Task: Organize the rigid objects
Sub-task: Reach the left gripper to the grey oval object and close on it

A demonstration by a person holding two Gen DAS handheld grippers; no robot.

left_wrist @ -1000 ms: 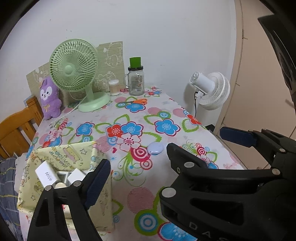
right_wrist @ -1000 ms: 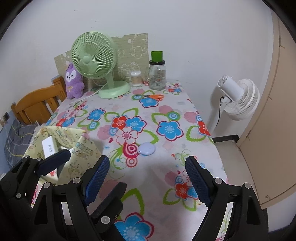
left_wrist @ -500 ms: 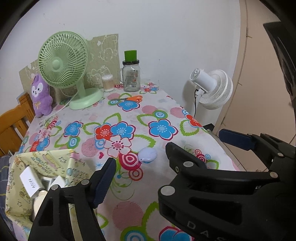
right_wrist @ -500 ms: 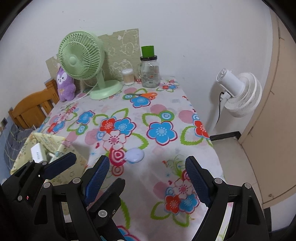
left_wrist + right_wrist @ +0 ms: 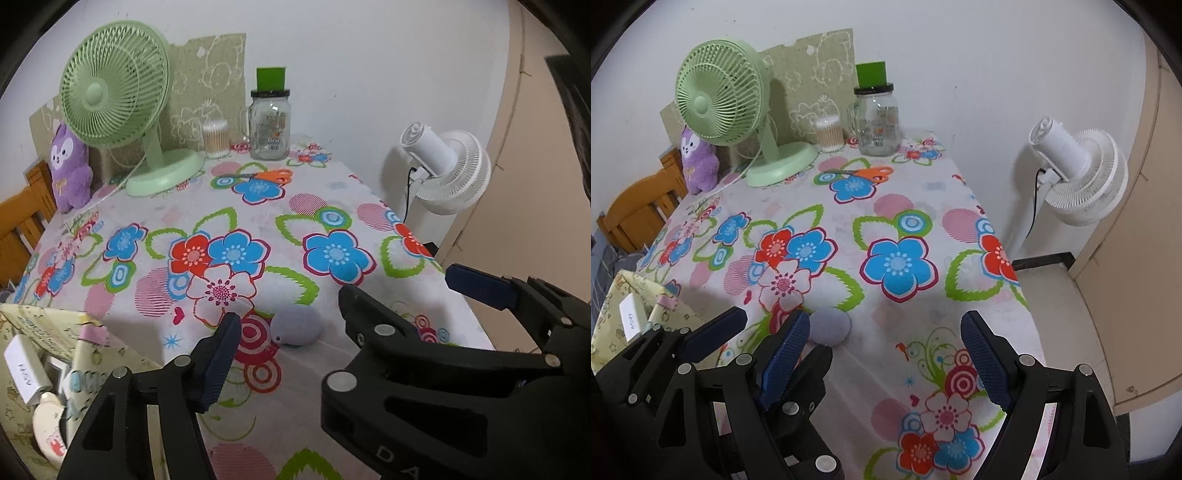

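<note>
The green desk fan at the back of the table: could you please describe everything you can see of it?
The green desk fan is pale mint, seemingly plastic, with a round wire-style grille, a solid hub at the centre, a short neck and a flat oval base. It stands upright on the floral tablecloth at the far left, grille facing the cameras. A pale cord trails from it across the cloth. A purple plush toy sits to its left, a patterned board behind. Whether the blades are spinning cannot be told.

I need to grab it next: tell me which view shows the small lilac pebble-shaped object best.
Left wrist view: the lilac object lies whole and unobstructed on the tablecloth. In the right wrist view, a blue tool pad covers its left edge.
</note>
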